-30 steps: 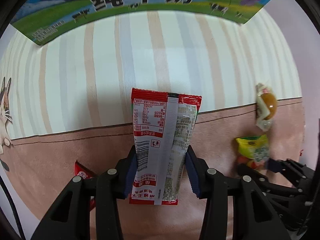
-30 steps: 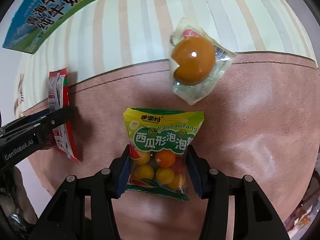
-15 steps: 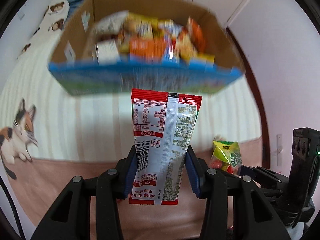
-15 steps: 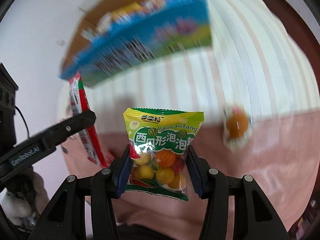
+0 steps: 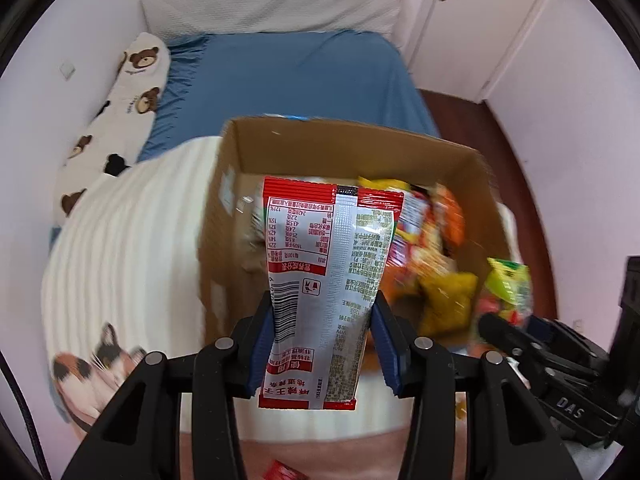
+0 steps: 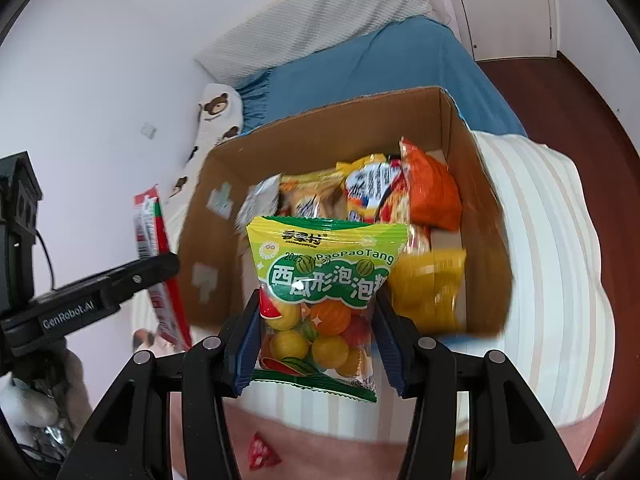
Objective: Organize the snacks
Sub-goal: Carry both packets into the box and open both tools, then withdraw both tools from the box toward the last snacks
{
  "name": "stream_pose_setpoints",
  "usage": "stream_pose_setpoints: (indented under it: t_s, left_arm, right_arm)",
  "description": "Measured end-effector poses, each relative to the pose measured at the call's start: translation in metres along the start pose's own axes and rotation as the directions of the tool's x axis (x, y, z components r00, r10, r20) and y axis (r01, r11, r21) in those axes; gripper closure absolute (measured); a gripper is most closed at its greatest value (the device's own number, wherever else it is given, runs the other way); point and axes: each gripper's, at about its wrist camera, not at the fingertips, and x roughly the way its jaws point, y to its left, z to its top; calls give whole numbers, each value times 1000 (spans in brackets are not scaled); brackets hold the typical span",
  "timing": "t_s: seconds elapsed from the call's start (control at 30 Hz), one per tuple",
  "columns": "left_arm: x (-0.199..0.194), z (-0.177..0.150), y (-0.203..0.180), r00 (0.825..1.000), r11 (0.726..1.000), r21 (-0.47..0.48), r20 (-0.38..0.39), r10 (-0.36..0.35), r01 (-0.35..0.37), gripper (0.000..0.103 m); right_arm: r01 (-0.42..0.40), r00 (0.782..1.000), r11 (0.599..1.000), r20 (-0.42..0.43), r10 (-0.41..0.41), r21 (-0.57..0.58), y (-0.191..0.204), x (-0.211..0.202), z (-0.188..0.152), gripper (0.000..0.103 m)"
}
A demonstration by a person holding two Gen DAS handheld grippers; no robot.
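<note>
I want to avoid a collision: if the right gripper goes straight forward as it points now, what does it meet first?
Probably the snacks piled in the cardboard box: the right gripper, shut on the green candy bag, points into its open top. Depth is unclear.

A bed with a blue sheet [image 5: 292, 76] carried a cream striped blanket [image 5: 132, 232]; an open brown cardboard box [image 6: 332, 128] sat on that blanket; a long white bear-print pillow [image 5: 124, 92] lay along the bed's left edge.
</note>
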Motion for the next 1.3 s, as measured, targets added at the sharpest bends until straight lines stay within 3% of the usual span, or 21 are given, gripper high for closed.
stream_pose_setpoints:
  t_s: [0.17, 0.3, 0.33, 0.4, 0.43, 0.5, 0.57, 0.77, 1.0, 1.3]
  left_arm:
    - [47, 22, 14, 990, 991, 35, -41, 134, -133, 59]
    - [82, 16, 26, 979, 986, 24, -113, 167, -165, 56]
    - [89, 15, 29, 975, 984, 14, -137, 176, -176, 56]
    - [98, 10, 32, 973, 984, 2, -149, 175, -177, 48]
    - [99, 9, 31, 975, 985, 3, -141, 173, -175, 44]
    - [103, 6, 28, 977, 988, 1, -150, 150, -152, 23]
    - [107, 4, 24, 978, 990, -1, -153, 139, -141, 16]
    - [104, -5, 19, 981, 988, -27, -125, 150, -155, 16]
    - [89, -28, 6, 992, 994, -60, -87, 86, -92, 16]
    - [38, -64, -14, 994, 994, -58, 53, 99, -96, 16]
  right_arm:
    - [50, 998, 999, -37, -50, -13, 0, 34, 13, 49]
    - [61, 994, 998, -95, -62, -12, -5, 64, 8, 47]
    - [62, 991, 998, -122, -62, -6, -7, 71, 6, 43]
    - [77, 985, 997, -155, -79, -21, -9, 80, 1, 8]
    - [86, 983, 996, -163, -89, -29, -10, 84, -1, 6]
    - [105, 979, 994, -173, -111, -40, -12, 87, -4, 6]
    - [121, 977, 992, -173, -127, -48, -14, 87, -4, 6]
    - [151, 977, 987, -146, -157, -54, -21, 75, -2, 5]
    - [197, 975, 978, -92, -203, -71, -22, 40, -5, 5]
    - [237, 971, 965, 12, -237, -114, -10, -19, -24, 5]
